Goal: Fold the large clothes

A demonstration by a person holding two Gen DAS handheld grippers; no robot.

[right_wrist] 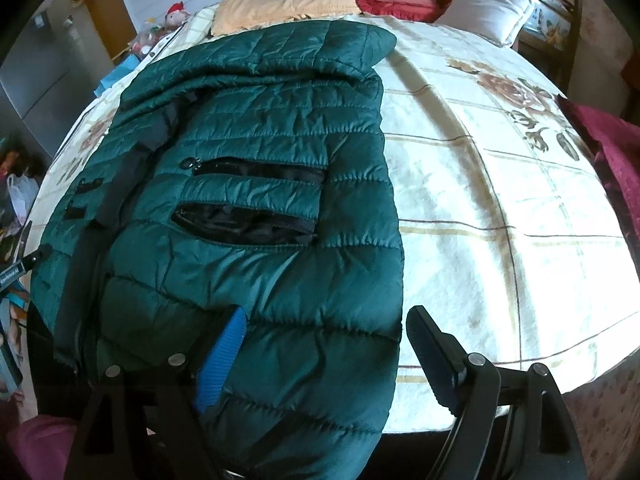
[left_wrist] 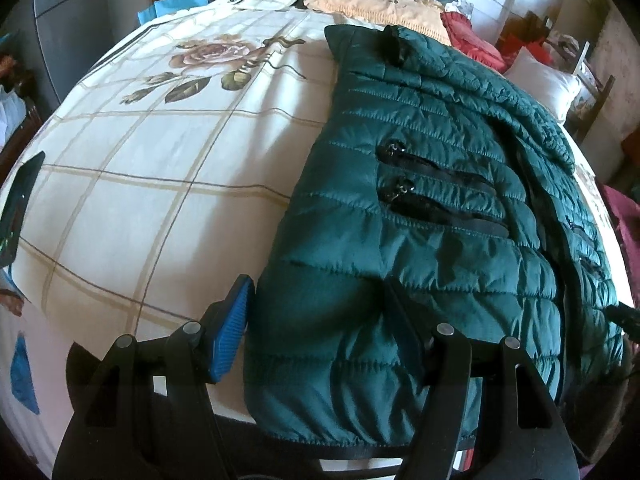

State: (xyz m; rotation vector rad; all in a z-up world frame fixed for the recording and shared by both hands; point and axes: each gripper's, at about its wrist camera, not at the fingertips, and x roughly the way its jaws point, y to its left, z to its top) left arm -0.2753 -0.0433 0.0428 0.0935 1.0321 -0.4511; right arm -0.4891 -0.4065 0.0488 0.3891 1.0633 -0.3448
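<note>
The left gripper [left_wrist: 324, 332] is spread wide, straddling the hem corner of the quilted green jacket [left_wrist: 440, 200]; the right gripper [right_wrist: 324, 354] gapes equally wide over the opposite corner. Ahead of both, the glossy, puffy jacket lies flat on the bed [right_wrist: 500, 200], ribbed zip pockets up.

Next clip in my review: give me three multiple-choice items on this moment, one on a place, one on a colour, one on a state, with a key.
1. Where does the puffer jacket lie?
A. on the floor
B. on the bed
C. on a chair

2. What colour is it?
A. dark green
B. red
C. white

3. How do the left gripper and right gripper stand?
A. both shut, empty
B. one shut
C. both open at the hem

Key: B, the checked floral bedspread lies under it; A, the quilted shell is green; C, the fingers straddle the hem corners, gaps visible.
</note>
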